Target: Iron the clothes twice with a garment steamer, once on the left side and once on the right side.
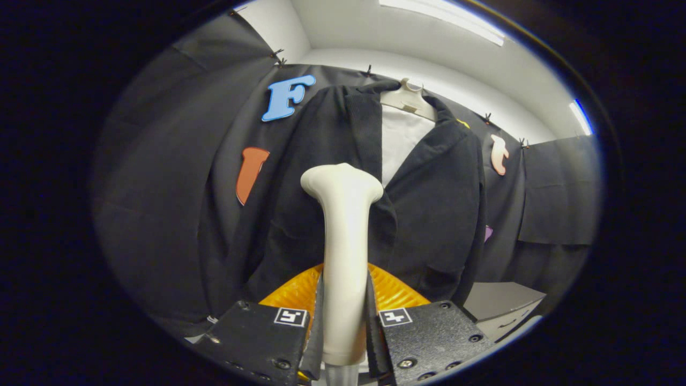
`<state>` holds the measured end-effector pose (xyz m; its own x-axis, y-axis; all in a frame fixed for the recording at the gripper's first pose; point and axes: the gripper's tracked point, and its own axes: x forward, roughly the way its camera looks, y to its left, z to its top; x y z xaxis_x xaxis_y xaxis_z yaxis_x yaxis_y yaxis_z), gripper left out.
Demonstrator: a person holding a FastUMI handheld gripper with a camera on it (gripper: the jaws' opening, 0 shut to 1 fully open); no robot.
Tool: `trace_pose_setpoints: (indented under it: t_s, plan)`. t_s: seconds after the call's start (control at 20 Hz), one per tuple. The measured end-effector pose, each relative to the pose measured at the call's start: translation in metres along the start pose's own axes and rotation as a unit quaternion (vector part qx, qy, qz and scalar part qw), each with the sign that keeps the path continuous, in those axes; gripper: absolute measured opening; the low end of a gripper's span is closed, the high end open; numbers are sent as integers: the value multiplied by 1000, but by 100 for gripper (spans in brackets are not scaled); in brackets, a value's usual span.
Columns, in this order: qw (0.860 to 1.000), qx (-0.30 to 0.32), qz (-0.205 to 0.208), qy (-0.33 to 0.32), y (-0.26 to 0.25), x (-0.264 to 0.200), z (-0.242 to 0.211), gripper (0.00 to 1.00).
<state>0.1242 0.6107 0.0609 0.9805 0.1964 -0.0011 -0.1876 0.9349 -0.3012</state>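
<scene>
Pinching the steamer (343, 236) handle, the claw (344, 321) aims its head at the jacket (429, 214) ahead; a loose grip could twist it off the fabric.

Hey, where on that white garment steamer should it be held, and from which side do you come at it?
Grip the garment steamer on its straight handle shaft, below the flared head, coming from the handle's lower end with one finger on each side. The shaft is narrow and even there, while the head widens. The hand-held gripper is shut on it this way, with the head up in front of the dark jacket.
</scene>
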Motion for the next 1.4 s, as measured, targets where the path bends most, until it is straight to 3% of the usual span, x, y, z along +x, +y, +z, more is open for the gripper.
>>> trace_pose_setpoints:
  t_s: [0.65, 1.4]
  plan:
    - [996, -15, 28, 87, 13, -41, -99, 36]
    - [986, -39, 52, 151, 20, -65, -170, 35]
